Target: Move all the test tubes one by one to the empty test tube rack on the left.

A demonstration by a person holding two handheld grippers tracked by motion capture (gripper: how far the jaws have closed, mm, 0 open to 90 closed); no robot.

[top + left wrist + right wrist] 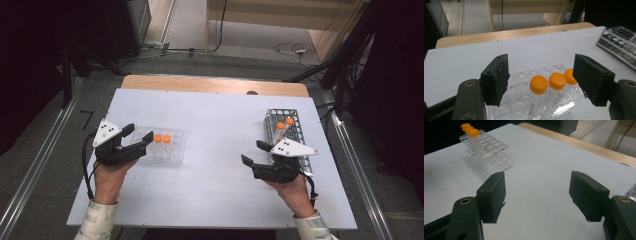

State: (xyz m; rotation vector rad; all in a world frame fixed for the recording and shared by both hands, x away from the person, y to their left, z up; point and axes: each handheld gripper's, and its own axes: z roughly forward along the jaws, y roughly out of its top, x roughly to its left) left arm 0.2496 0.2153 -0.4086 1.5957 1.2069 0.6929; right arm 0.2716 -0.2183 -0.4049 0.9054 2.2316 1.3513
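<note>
A clear plastic tube rack (pixel 165 150) stands on the left half of the white table (pixel 215 125) and holds tubes with orange caps (pixel 162 138). My left gripper (pixel 138 134) is open at the rack's left end. In the left gripper view, three orange-capped tubes (pixel 538 84) stand in the clear rack (pixel 524 100) just beyond the open jaws, untouched by either. A metal wire rack (pixel 287 132) at the right holds two orange-capped tubes (pixel 285 123). My right gripper (pixel 253 152) is open just left of that rack's near end, above bare table, with nothing between its jaws.
A bare wooden strip (pixel 215 85) runs along the table's far edge. Cables (pixel 290 49) lie on the floor beyond it. The metal rack (pixel 619 42) lies far right in the left gripper view. The clear rack (pixel 486 152) lies far left in the right gripper view.
</note>
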